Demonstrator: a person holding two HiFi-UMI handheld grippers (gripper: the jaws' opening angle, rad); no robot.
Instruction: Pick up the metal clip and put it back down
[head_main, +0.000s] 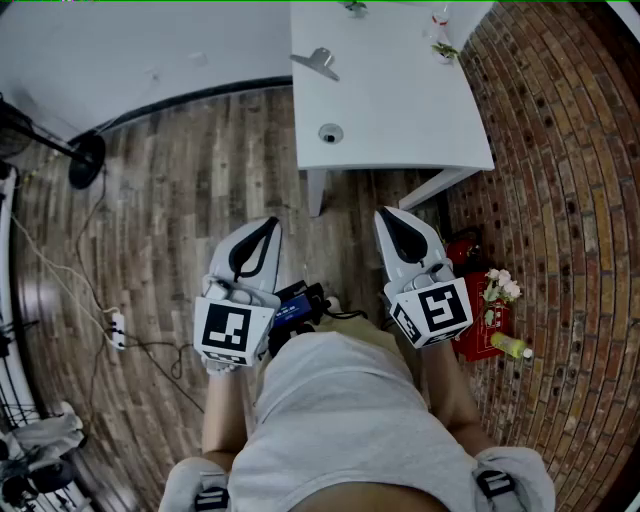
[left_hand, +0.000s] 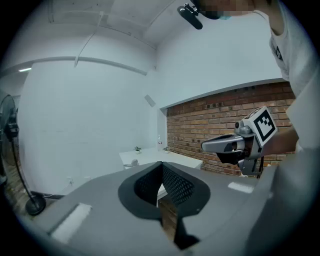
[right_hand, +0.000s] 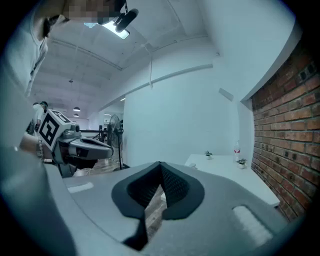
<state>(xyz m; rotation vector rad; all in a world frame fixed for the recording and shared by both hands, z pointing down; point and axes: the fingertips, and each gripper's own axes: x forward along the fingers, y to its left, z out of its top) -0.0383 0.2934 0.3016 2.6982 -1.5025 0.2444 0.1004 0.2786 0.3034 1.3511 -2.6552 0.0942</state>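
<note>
Between the ribbed pads of the left gripper (left_hand: 161, 174) there is nothing: its jaws are clenched tip to tip and empty. The right gripper (right_hand: 160, 174) matches it, with its pads pressed together and only floorboards showing below them.

Beyond both tips comes a stretch of wooden floor (head_main: 180, 200), then a white table (head_main: 400, 100) set beside a brick wall (head_main: 560, 150). The metal clip (head_main: 318, 62) lies on the table close to its left edge, toward the far end, well apart from both grippers (a small round object (head_main: 330, 133) sits closer to the near-left corner).

The likeliest trouble from here is reaching the clip with the jaws closed. That would push the thin, flat piece across the smooth top, or off the left edge, instead of gripping it. The round object could also be knocked on the way in.

The person (head_main: 340, 420) holds both grippers side by side in front of the waist, forearms tucked close. Their noses point forward toward the table and tip slightly downward, and their marker cubes face up.
</note>
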